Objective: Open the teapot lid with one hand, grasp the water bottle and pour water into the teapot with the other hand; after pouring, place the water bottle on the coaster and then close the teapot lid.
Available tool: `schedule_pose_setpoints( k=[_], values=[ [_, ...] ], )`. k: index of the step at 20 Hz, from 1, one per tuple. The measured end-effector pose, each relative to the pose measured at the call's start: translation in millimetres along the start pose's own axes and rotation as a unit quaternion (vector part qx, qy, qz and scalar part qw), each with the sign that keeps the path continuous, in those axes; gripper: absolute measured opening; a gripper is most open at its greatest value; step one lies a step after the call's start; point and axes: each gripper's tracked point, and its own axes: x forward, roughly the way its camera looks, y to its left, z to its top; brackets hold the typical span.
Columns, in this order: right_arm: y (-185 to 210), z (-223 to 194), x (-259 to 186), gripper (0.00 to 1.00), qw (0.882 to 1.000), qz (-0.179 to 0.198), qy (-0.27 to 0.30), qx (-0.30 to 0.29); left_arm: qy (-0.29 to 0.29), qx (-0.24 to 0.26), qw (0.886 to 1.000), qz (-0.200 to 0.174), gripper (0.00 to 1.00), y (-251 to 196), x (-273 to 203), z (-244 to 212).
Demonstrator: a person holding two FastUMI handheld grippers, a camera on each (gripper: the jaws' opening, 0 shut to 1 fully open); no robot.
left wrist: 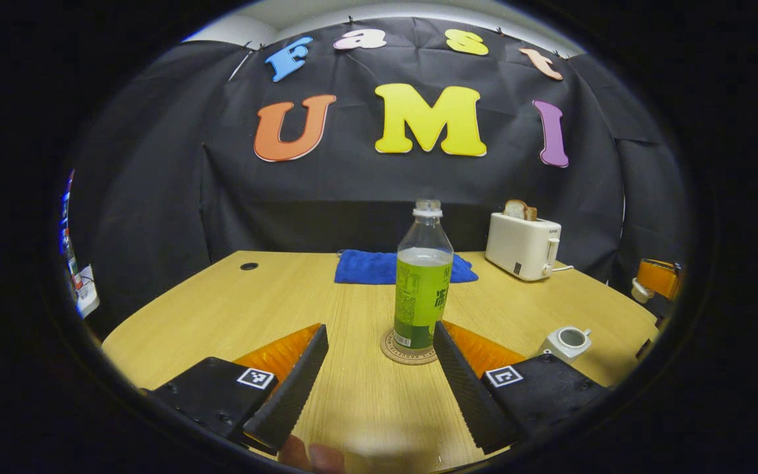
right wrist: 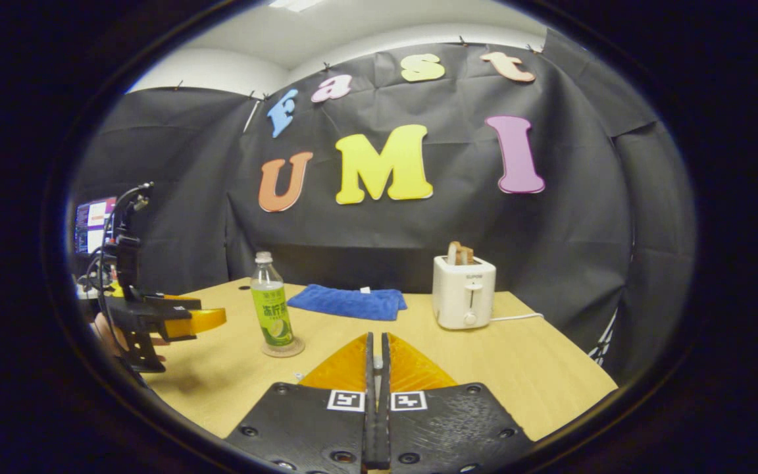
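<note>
The left claw (left wrist: 379, 355) is gaping wide just short of the bottle (left wrist: 422, 280) standing on its coaster (left wrist: 392, 352), while the right claw (right wrist: 376, 368) is sitting pinched together over the worktop (right wrist: 537, 368), with the teapot (left wrist: 566, 342) lidless off to the left claw's right.

Place: recording booth staged as a kitchen corner
Walls: black cloth (right wrist: 583, 217) hung all round, white ceiling above
Surface (left wrist: 234, 309): pale wood
Props: toaster (right wrist: 463, 291) with bread, folded blue towel (right wrist: 347, 301)
Beyond: lit monitor (right wrist: 91, 224)

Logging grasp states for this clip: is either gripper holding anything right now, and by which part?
The left gripper is open and empty. The right gripper is shut on a small thing between its fingertips; what it is cannot be told.
</note>
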Motion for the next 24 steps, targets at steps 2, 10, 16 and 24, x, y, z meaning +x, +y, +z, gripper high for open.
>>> schedule_pose_setpoints(
  k=[2, 10, 16, 24],
  values=[
    [11.4, 1.3, 11.0, 0.0, 1.0, 0.013, -0.001, -0.006, -0.012, 0.005, 1.0, 0.02, 1.0, 17.4, -19.3, 7.0],
    [50.6, -35.6, 50.1, 0.0, 0.998, 0.049, 0.036, 0.004, -0.014, -0.009, 0.995, 0.101, 1.0, 81.1, -77.5, -2.6],
    [53.5, -51.8, 61.1, 0.0, 0.998, 0.046, 0.047, -0.002, -0.019, -0.02, 0.993, 0.117, 1.0, 98.0, -95.8, -6.4],
    [48.1, -64.2, 67.1, 0.0, 0.998, 0.039, 0.053, 0.002, -0.026, -0.017, 0.993, 0.117, 1.0, 95.7, -96.9, -2.0]
  ],
)
